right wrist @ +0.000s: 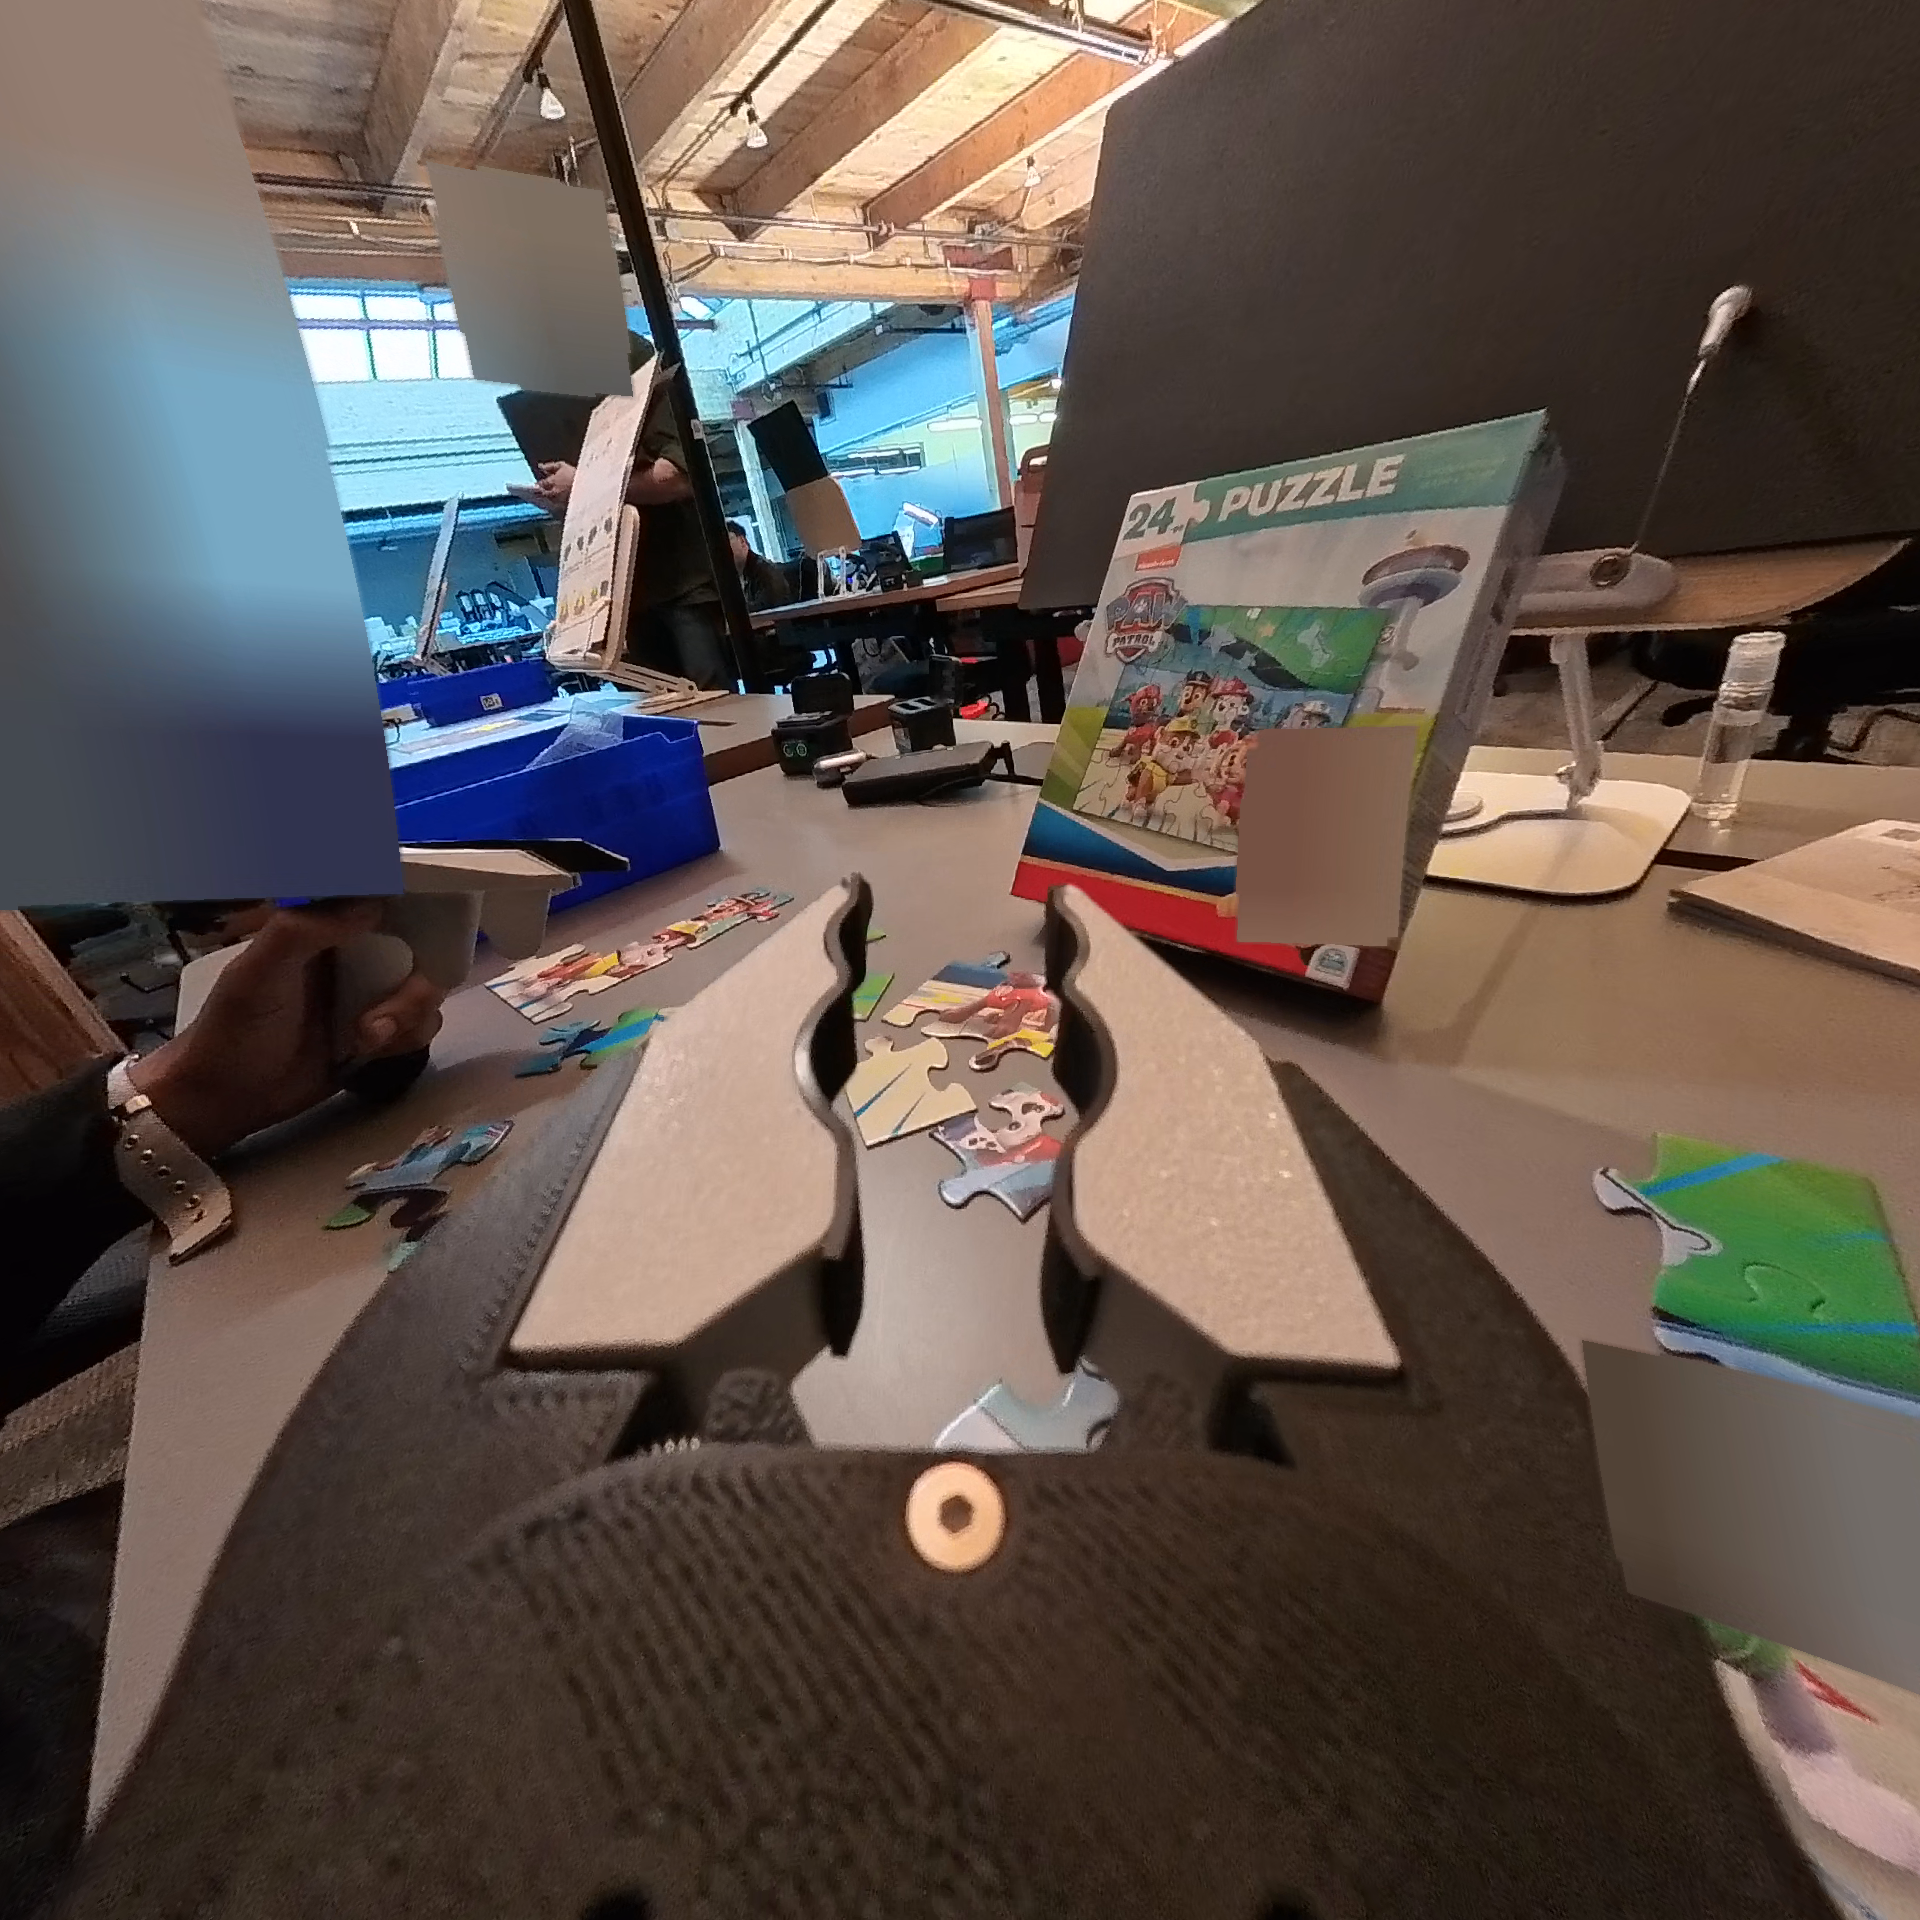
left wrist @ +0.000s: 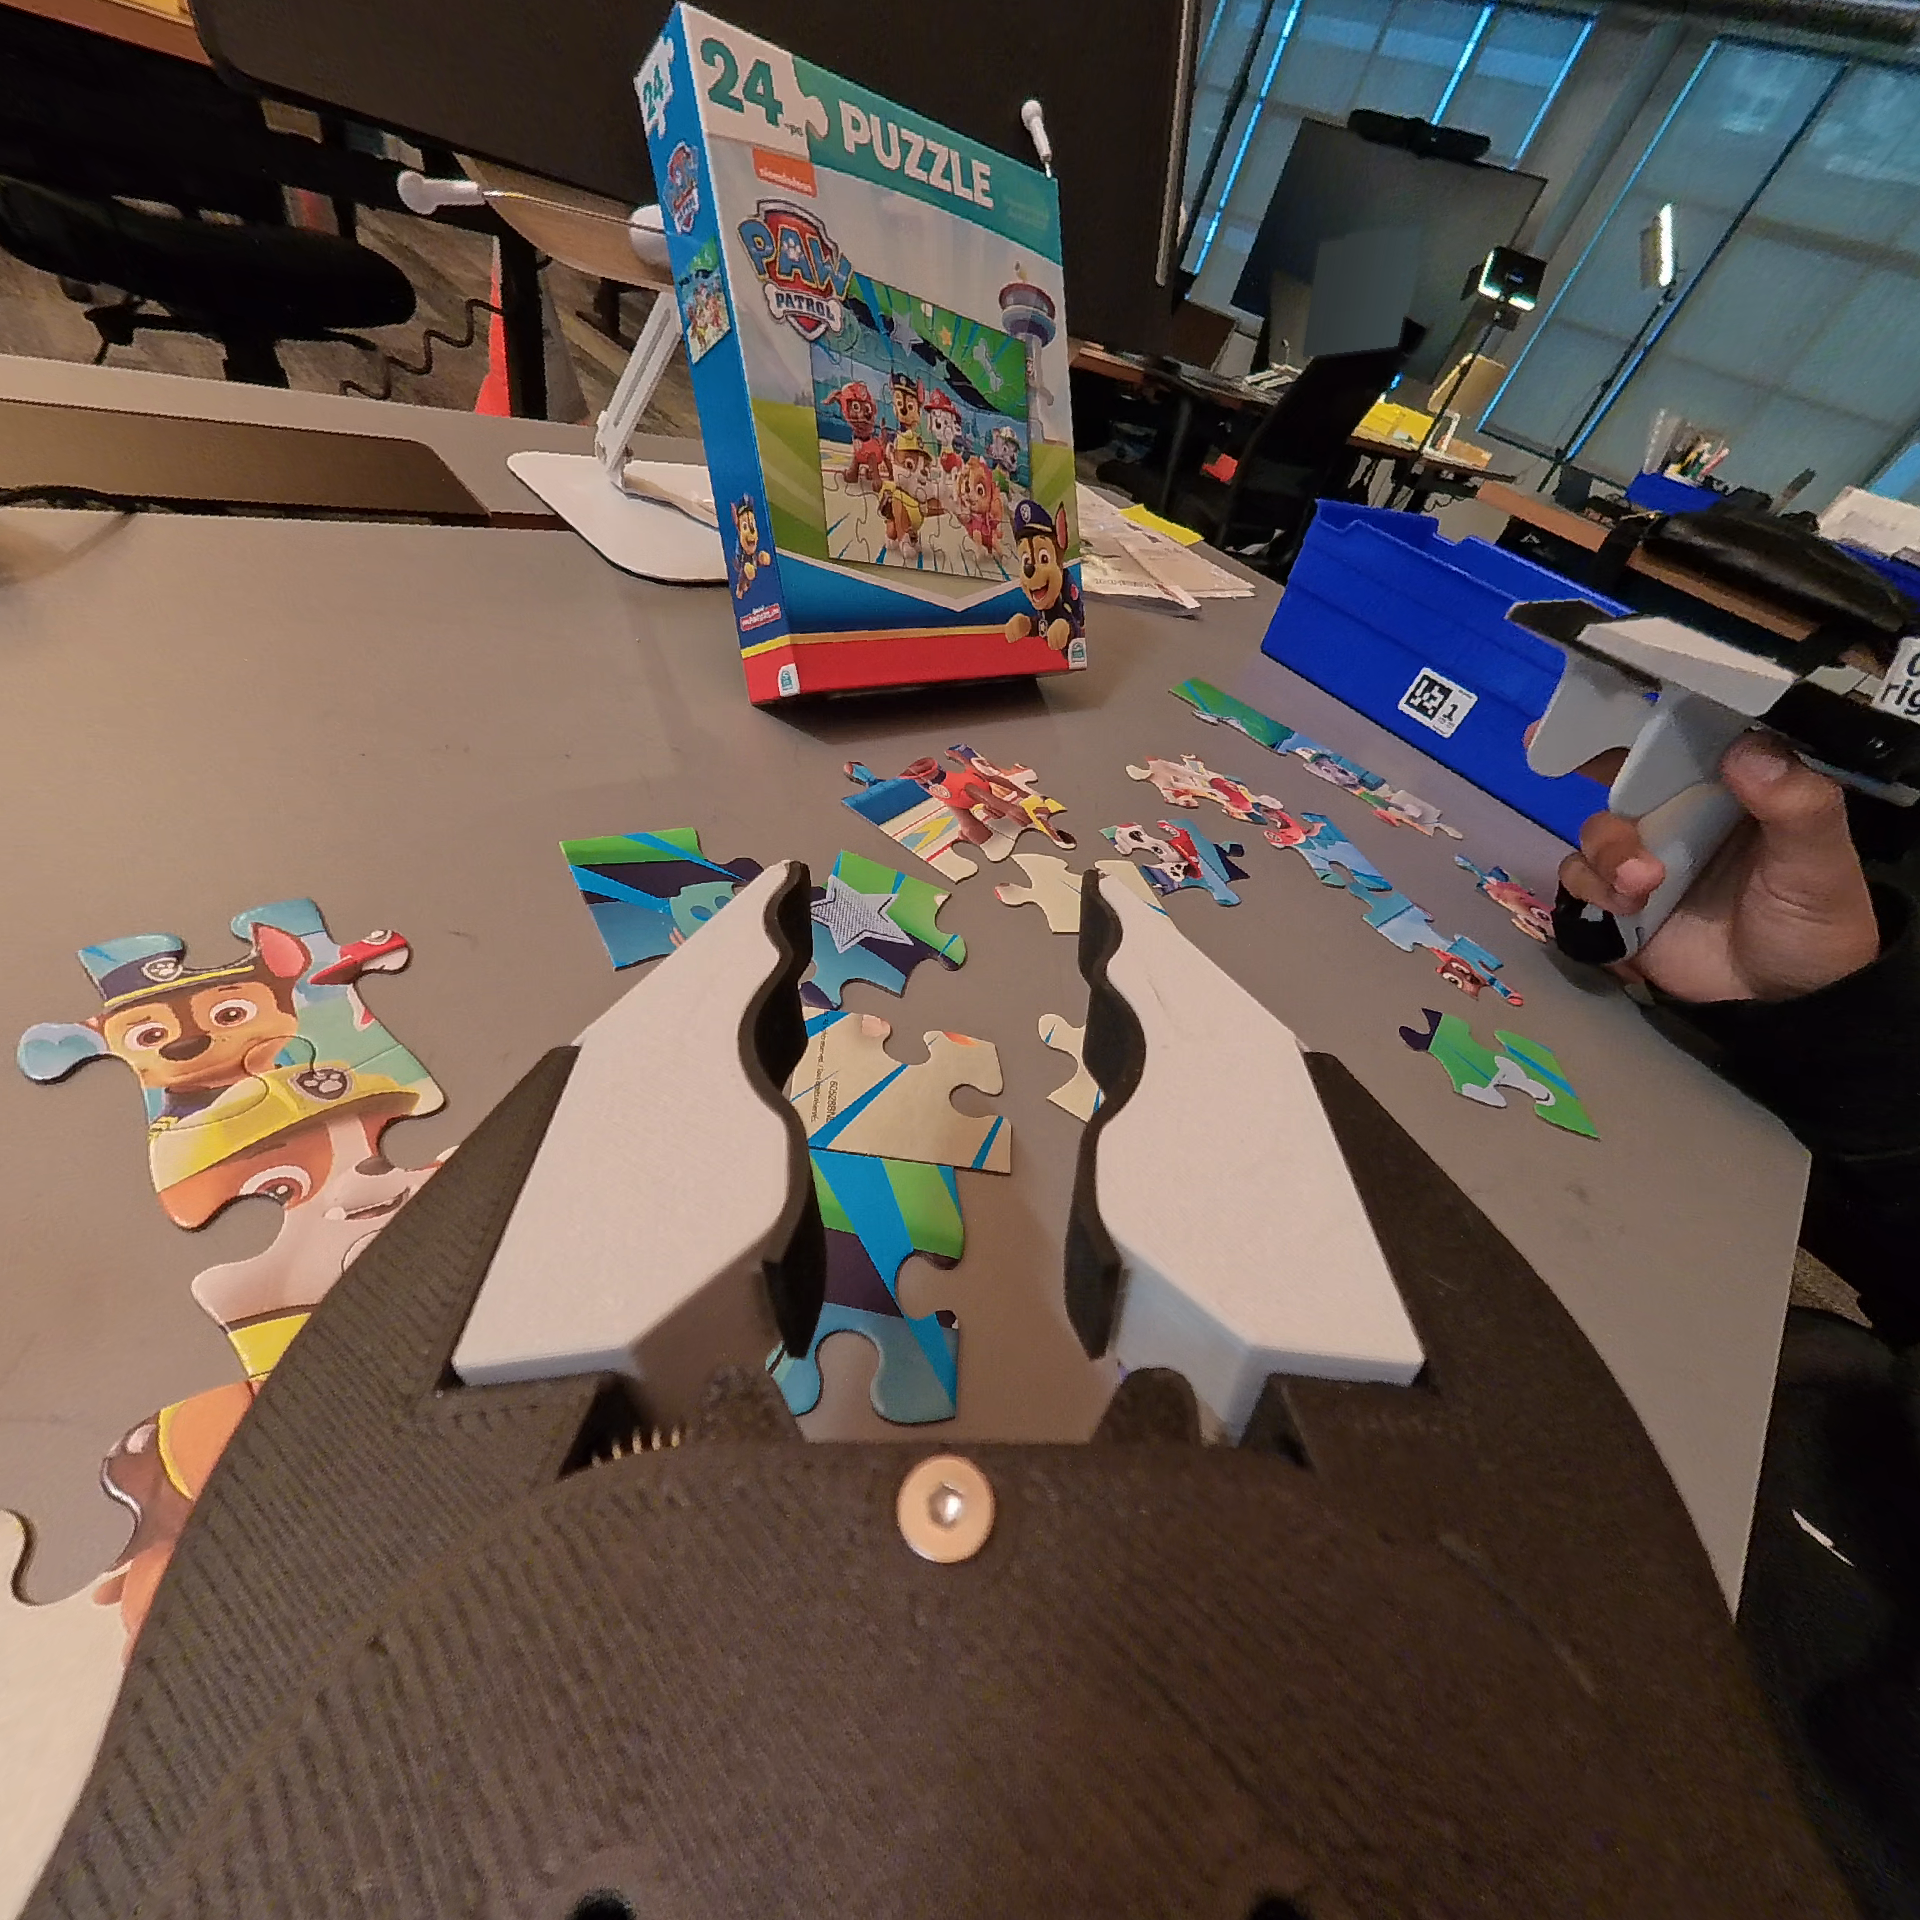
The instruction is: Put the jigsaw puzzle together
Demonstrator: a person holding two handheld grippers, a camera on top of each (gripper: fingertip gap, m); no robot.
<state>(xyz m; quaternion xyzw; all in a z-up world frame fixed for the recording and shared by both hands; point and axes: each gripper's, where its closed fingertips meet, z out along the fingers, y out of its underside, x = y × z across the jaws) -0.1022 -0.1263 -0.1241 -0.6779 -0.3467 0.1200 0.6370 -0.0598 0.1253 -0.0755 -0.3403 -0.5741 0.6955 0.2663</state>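
Tabletop (left wrist: pixel 312 675), grey and flat, has its widest bare stretch at the left and far left, between the joined cartoon-dog section (left wrist: pixel 229 1049) near the left edge and the upright puzzle box (left wrist: pixel 883 416) standing in the middle distance. The table's near-right corner and right edge show beyond the loose pieces, with a blue bin (left wrist: pixel 1403 613) lying along the far right side.

The left gripper (left wrist: pixel 945 894) hovers low over the middle of the table, its jaws wide apart with nothing between the pads; a star piece (left wrist: pixel 883 920) lies just beyond its left fingertip and cream-coloured pieces (left wrist: pixel 904 1091) lie on the table under the gap.

Farther right, scattered pieces run in a loose row toward the bin. The right gripper (right wrist: pixel 951 925) is also raised above the table with jaws parted and bare; a red-dog piece (right wrist: pixel 987 1013) and a cream piece (right wrist: pixel 899 1091) lie below its gap. A hand (left wrist: pixel 1745 883) grips its grey handle from beneath, knuckles close to the table near the right edge.
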